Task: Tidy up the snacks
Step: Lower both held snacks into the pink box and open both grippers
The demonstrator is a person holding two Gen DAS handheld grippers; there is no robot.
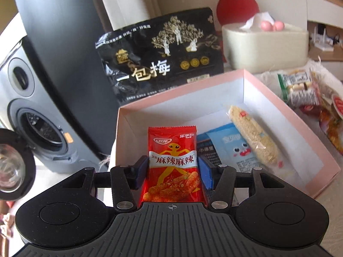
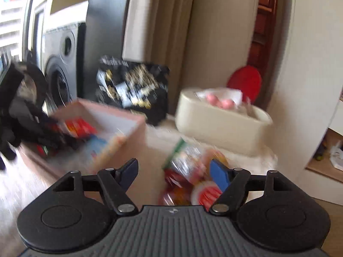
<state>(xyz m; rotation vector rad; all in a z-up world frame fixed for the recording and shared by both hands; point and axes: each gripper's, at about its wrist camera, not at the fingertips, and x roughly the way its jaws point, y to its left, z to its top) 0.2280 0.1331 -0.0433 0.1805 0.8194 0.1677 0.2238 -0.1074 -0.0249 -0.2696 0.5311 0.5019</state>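
Left tongs (image 1: 173,169): clenched on a red foil snack packet (image 1: 172,160) printed with a yellow alien figure; the blue pads press its two long edges and the packet stands upright between them, over the near end of the box.
Right tongs (image 2: 173,171): released, jaws spread wide with nothing between the pads; they hang above the loose pile of snacks. This view is blurred.
Box: a shallow pink cardboard box (image 1: 278,98) with a white inside sits on the table, open at the top.
In the box: a long pale-yellow puffed-grain bar in clear wrap (image 1: 253,135) lies lengthwise along the right wall; a light-blue packet with a cartoon face (image 1: 233,147) lies flat beside it, partly under the bar; a dark packet (image 1: 204,147) shows between the blue one and the red one.
Loose snacks: a pile of mixed small packets (image 1: 300,90), green-and-white, clear and red, lies on the table just outside the box's right wall.
Behind the box: a large black bag with gold trees and white characters (image 1: 158,55) leans upright near the table's far edge.
Far right corner: a cream oval tissue holder (image 1: 265,45) with white tissue and two pink balls on top; a red round thing (image 1: 235,8) stands behind it.
Left side: a dark grey loudspeaker (image 1: 40,115) stands beside the box.
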